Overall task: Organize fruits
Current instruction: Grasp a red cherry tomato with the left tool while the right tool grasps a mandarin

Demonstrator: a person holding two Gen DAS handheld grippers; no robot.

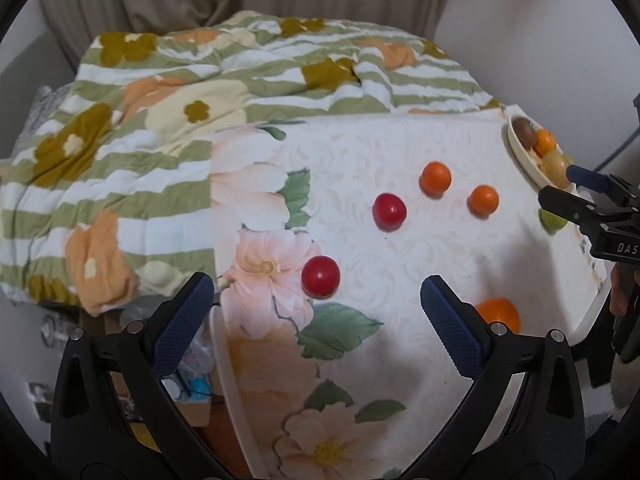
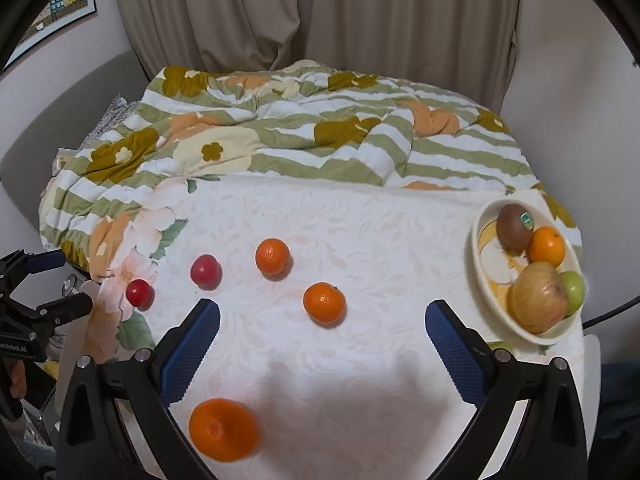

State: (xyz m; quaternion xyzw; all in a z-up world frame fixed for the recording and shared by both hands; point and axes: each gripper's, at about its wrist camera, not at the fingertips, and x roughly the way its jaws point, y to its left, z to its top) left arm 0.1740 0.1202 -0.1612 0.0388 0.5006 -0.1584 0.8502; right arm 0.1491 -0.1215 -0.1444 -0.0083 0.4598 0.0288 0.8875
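On the floral tablecloth (image 2: 360, 232) lie two red fruits (image 1: 320, 276) (image 1: 389, 210) and three oranges (image 2: 272, 256) (image 2: 324, 303) (image 2: 223, 429). A cream bowl (image 2: 480, 264) at the right edge holds a kiwi (image 2: 514, 228), an orange (image 2: 547, 245), a yellowish apple (image 2: 538, 297) and a green fruit (image 2: 574, 288). My left gripper (image 1: 318, 312) hangs open just short of the nearer red fruit, holding nothing. My right gripper (image 2: 322, 340) is open and empty too, with the middle orange just ahead of its fingers.
A striped, flowered quilt (image 1: 200, 92) is bunched up behind the table, with curtains (image 2: 320, 12) beyond. The table's left edge (image 1: 224, 360) drops to clutter on the floor. A small green fruit (image 1: 552, 218) lies near the bowl, partly hidden.
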